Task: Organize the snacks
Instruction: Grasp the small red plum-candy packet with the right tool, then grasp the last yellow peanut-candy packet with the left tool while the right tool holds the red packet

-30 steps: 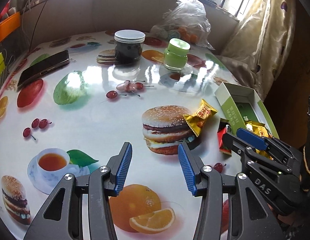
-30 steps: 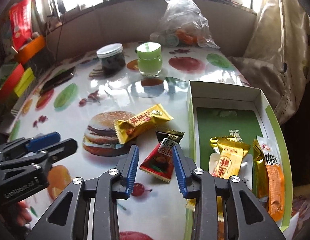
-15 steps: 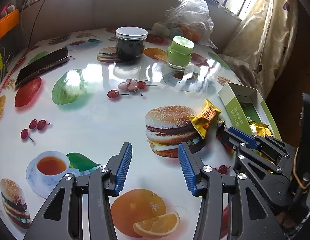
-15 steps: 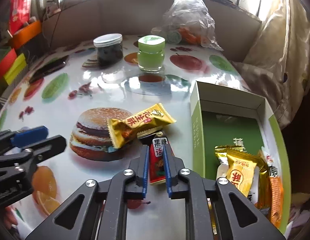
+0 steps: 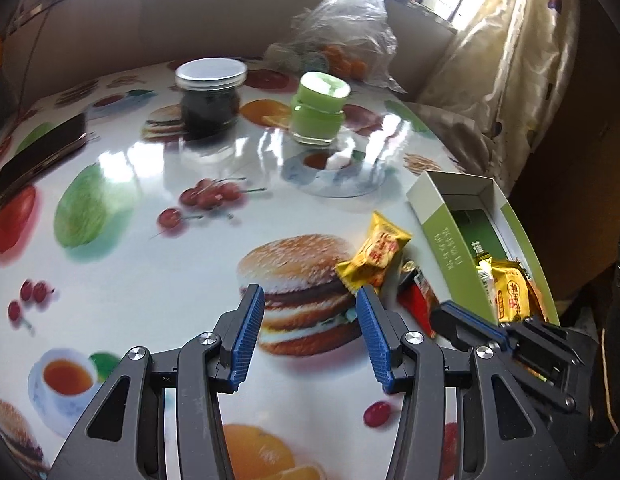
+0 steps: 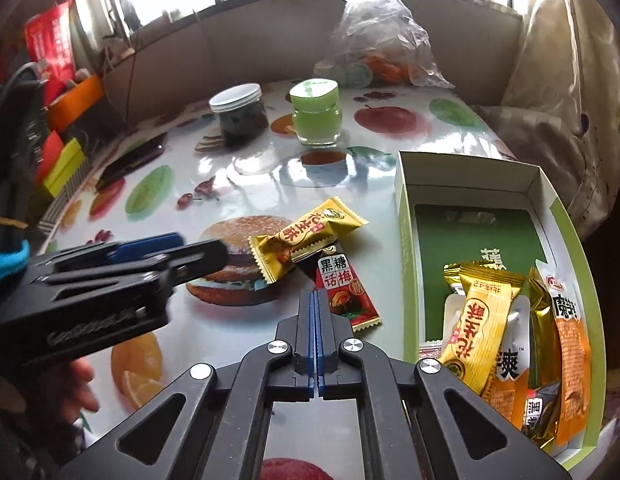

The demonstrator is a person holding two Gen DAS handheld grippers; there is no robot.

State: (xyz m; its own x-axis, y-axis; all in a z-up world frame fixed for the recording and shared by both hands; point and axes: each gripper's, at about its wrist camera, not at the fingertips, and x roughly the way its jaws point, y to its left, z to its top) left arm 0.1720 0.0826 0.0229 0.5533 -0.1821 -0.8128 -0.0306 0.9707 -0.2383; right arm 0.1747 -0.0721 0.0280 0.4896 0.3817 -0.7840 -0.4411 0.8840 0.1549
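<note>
A red snack packet (image 6: 346, 292) lies on the printed tablecloth beside the green box (image 6: 406, 240). My right gripper (image 6: 314, 296) is shut, its pads meeting on the packet's left edge while the rest sticks out to the right. In the left wrist view the right gripper (image 5: 440, 314) touches the packet's (image 5: 418, 300) near end. A yellow snack (image 6: 305, 232) rests just behind the packet, partly over it. My left gripper (image 5: 309, 292) stands open and empty over the burger print, close to the yellow snack (image 5: 376, 252). Several wrapped snacks (image 6: 478, 320) lie in the box.
A dark jar (image 5: 209, 100), a green jar (image 5: 320, 114) and a clear plastic bag (image 5: 342, 32) stand at the back. A phone (image 5: 41, 156) lies far left. The box (image 5: 442, 232) sits at the table's right edge, by a curtain. A hand (image 6: 81, 380) holds the left gripper.
The right jaws have closed from wide apart onto the red packet, which now lies turned to their right. The left gripper has slid toward the burger print and the yellow snack, still open.
</note>
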